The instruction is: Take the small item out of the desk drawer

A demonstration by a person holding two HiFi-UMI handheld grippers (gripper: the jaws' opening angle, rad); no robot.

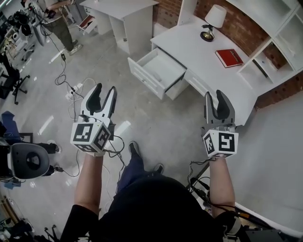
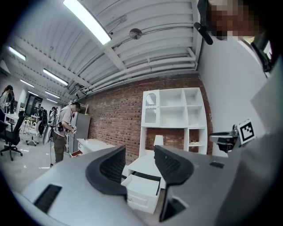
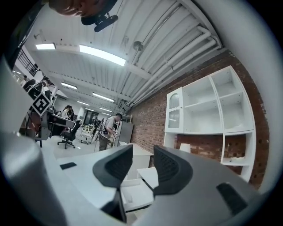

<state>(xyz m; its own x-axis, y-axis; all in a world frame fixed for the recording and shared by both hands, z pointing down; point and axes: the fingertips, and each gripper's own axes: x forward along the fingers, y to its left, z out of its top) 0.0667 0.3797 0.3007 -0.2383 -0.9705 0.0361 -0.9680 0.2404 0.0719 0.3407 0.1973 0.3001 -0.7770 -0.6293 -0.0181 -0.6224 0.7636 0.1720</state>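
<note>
Left gripper (image 1: 105, 90) first: its jaws are held apart and nothing is caught between them. Only the far-off drawer (image 2: 141, 192) is seen through the gap in the left gripper view. Same deal with the right gripper (image 1: 214, 97): jaws parted, a bit narrower, nothing pinched, pads bare. Both are held up in the air over the grey floor (image 1: 156, 123), side by side but well apart, tips aimed toward the white desk (image 1: 203, 52). Neither is anywhere near touching it.

The drawer is pulled out of the desk's front, and in the head view its inside is seen from above as plain white. The small item can't really be picked out there. In the right gripper view a faint pale lump (image 3: 127, 197) is seen on the drawer bottom, which might be it, but it's too small to be called for sure.

On the desktop a lamp (image 1: 213, 21) with a white shade is stood near the brick wall (image 1: 168, 12), and a red book (image 1: 228, 57) is laid flat just beside the white shelf unit (image 1: 284, 33). Further back another white table (image 1: 125, 14) is placed, with a person (image 1: 59, 21) stood near it. Cables (image 1: 71, 87) are strewn across the floor on the left, near an office chair (image 1: 12, 80).
</note>
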